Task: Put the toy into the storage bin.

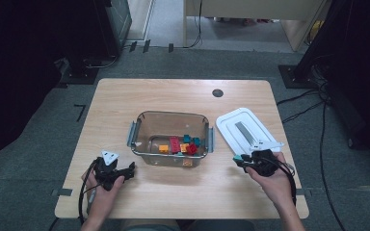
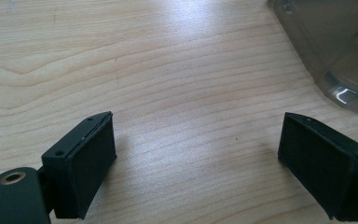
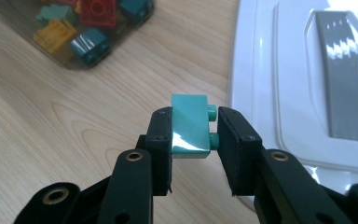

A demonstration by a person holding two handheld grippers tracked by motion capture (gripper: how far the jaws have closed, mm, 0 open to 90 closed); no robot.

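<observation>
Brick carried near bin, drop pending

Teal brick (image 3: pixel 189 125) clamped in right gripper (image 3: pixel 195 140), jaws narrowed onto it, one pad on flat face, other against studs. Held clear of table (image 1: pixel 125 101), between bin (image 1: pixel 139 126) and white lid (image 1: pixel 245 130). In high view right gripper (image 1: pixel 245 160) low at bin's right, just beside lid's near corner, teal tip poking out toward bin.

Left gripper (image 2: pixel 196 158) wide, nothing between pads, bare wood beneath. In high view left gripper (image 1: pixel 120 172) parked near bin's near-left corner, apart from bin wall. Idle, by the look of it.

Bin clear plastic, open, side clips down. Loose bricks (image 1: pixel 180 144) inside, red, orange, teal, bunched toward right half. Lid flat on table right of bin, grey handle strip up.

Step, as judged: transfer of brick into bin, mid-carry. Could equally be brick coming out; grip and heading toward bin favour putting in. Not settled by frames alone.

Next move calls for: lift above bin rim, swing left over open bin, stop over bare floor at left of pile or over pile itself, then spread jaws. Rim clearance needed, right clip sticks out on approach side. Grip on studs side looks slim, so no sudden twist. Lid likely goes on afterwards, both grippers probably wanted for that.
</observation>
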